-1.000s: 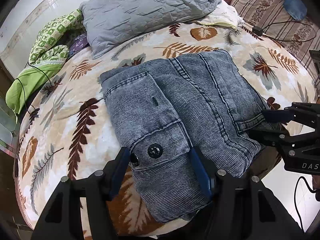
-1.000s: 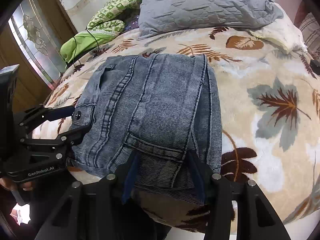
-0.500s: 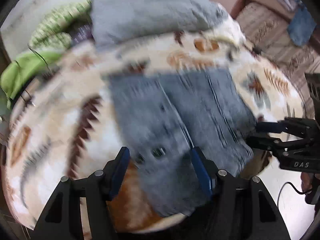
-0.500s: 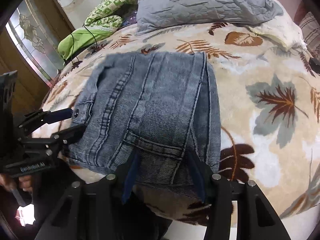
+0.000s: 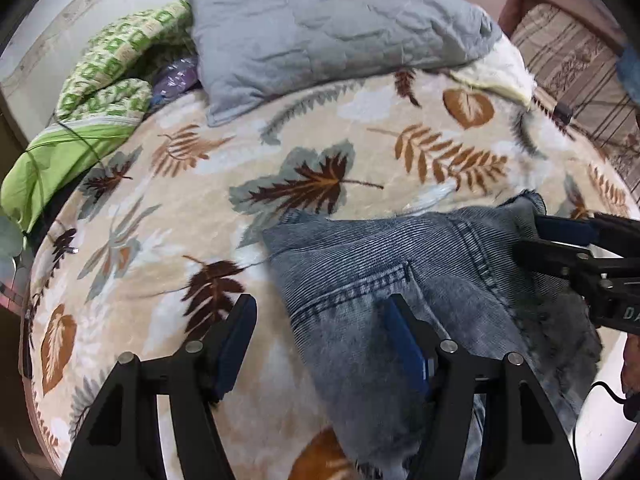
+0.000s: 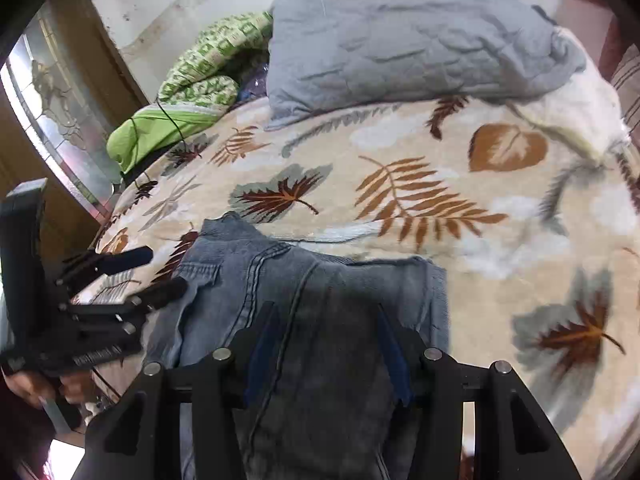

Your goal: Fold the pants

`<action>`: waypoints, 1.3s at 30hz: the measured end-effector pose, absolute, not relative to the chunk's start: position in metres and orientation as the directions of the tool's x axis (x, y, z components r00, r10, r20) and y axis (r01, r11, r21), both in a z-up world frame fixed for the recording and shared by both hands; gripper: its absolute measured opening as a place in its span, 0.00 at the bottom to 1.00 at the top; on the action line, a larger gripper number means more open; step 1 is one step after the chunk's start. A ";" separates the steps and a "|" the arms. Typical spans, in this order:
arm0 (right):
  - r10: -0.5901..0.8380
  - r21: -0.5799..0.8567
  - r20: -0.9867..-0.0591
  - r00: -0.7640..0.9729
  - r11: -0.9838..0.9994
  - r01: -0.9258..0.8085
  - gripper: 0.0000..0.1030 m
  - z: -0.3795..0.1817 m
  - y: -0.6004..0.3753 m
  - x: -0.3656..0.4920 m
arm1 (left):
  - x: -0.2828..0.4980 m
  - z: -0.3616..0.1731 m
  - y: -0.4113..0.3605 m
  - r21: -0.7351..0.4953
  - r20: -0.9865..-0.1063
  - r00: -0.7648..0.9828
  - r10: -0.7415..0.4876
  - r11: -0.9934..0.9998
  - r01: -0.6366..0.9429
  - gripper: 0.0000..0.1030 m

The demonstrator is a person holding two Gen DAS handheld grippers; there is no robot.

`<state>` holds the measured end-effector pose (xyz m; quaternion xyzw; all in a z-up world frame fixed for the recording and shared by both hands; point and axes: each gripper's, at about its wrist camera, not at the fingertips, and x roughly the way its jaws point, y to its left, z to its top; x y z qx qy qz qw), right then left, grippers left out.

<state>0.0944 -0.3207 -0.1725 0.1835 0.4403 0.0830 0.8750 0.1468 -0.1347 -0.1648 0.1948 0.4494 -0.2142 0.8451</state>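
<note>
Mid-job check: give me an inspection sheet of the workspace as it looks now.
Surface: bed with leaf-print blanket.
Job's things: folded jeans at the near edge, hanging partly over it.
Clutter: grey pillow, green bedding, cream pillow.
Grippers: left gripper open, its right finger on the jeans, its left over blanket; its jaws have just been opening. Right gripper has jeans between its fingers; grip cannot be told.
Cables: black cord on the green bedding.
Surroundings: glass-panelled door, striped cushion.
</note>
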 end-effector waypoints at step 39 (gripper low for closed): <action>0.313 0.416 -0.744 0.590 0.908 0.044 0.56 -0.177 -0.298 0.034 | 0.103 -0.139 -0.128 0.175 -0.789 0.594 -0.156 0.870 0.461 0.83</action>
